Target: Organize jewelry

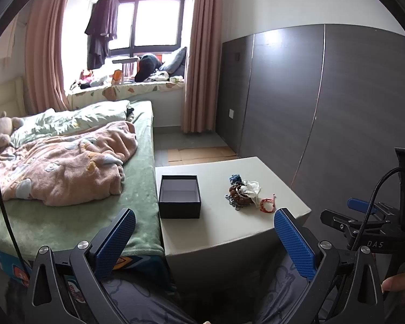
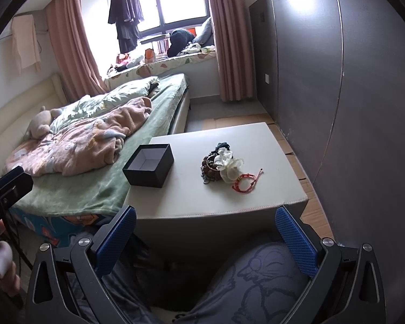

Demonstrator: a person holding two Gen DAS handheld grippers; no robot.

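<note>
An open black box [image 1: 179, 197] [image 2: 149, 165] with a pale lining stands empty on the left part of a white bedside table [image 1: 224, 226] [image 2: 191, 197]. To its right lies a pile of jewelry [image 1: 244, 193] [image 2: 221, 167]: dark bead bracelets, a white fabric piece and a red cord bracelet [image 1: 267, 205] [image 2: 245, 182]. My left gripper [image 1: 205, 232] hangs open before the table's near edge, well short of the box. My right gripper [image 2: 206, 229] is also open, at the near edge, holding nothing. The right gripper's body [image 1: 370, 224] shows in the left wrist view.
A bed [image 1: 75, 189] [image 2: 75, 162] with a pink blanket and green sheet touches the table's left side. A dark grey wardrobe wall [image 1: 324, 108] [image 2: 351, 81] stands to the right. A person's patterned trouser legs [image 2: 256, 275] lie under both grippers. A hand [image 2: 2, 270] shows at the left.
</note>
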